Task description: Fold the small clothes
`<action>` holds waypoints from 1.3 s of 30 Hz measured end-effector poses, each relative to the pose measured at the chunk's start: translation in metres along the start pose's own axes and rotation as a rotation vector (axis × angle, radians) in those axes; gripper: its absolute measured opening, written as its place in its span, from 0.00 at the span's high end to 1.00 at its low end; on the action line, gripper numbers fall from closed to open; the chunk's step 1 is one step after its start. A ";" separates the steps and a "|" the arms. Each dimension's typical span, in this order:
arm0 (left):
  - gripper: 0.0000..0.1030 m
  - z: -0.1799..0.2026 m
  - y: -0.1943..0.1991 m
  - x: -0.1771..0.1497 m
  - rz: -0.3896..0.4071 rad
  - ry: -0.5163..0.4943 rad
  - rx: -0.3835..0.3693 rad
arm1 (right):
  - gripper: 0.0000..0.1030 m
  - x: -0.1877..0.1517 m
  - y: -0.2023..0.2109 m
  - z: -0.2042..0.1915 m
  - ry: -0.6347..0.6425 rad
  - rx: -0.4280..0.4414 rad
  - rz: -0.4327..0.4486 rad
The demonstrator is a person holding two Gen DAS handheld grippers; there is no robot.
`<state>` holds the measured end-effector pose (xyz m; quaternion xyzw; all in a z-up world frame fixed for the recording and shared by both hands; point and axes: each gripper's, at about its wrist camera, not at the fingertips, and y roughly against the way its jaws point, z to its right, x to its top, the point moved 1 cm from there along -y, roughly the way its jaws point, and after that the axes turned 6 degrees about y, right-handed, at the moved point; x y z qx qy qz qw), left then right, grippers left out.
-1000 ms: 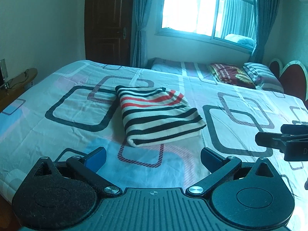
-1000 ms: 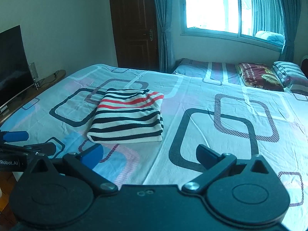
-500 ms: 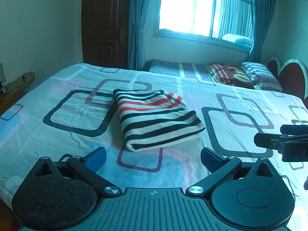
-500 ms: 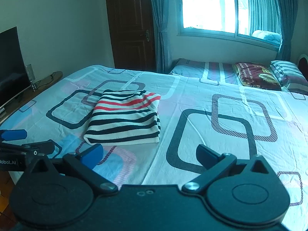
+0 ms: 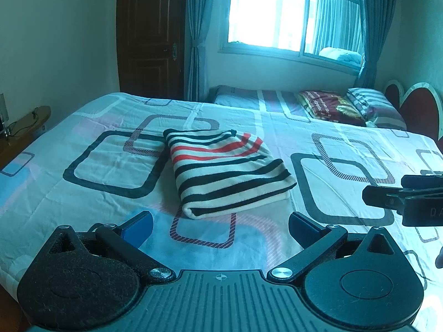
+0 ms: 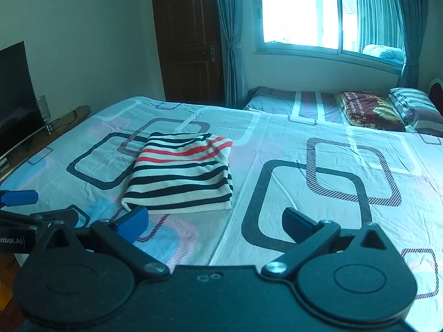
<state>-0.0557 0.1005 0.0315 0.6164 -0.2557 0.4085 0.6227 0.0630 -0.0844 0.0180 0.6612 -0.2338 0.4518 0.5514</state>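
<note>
A folded striped garment [image 5: 227, 171], white with black and red stripes, lies flat on the patterned bed sheet [image 5: 83, 188]; it also shows in the right wrist view [image 6: 182, 174]. My left gripper [image 5: 220, 225] is open and empty, held above the bed just short of the garment's near edge. My right gripper [image 6: 214, 220] is open and empty, near the garment's right front corner. The right gripper's side shows in the left wrist view [image 5: 401, 196], and the left gripper's side shows in the right wrist view [image 6: 19, 207].
Pillows [image 5: 332, 106] and a second mattress lie at the bed's far end under a window [image 5: 290, 16]. A dark door [image 5: 151, 36] stands far left. A television [image 6: 13, 96] and a wooden shelf [image 5: 22, 130] stand left of the bed. A red headboard [image 5: 418, 110] is at far right.
Both grippers have drawn back and risen slightly from the garment, staying open. The garment has not moved.
</note>
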 end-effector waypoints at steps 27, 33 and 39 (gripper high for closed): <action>0.00 0.002 0.003 -0.003 0.014 0.001 0.005 | 0.01 -0.005 0.004 0.001 0.009 0.012 -0.003; 0.00 0.000 0.006 -0.004 0.040 0.002 0.000 | 0.01 -0.005 0.004 0.000 0.011 0.011 -0.002; 0.00 0.000 0.008 -0.002 0.059 -0.016 -0.003 | 0.01 -0.005 0.003 -0.003 0.022 0.013 -0.004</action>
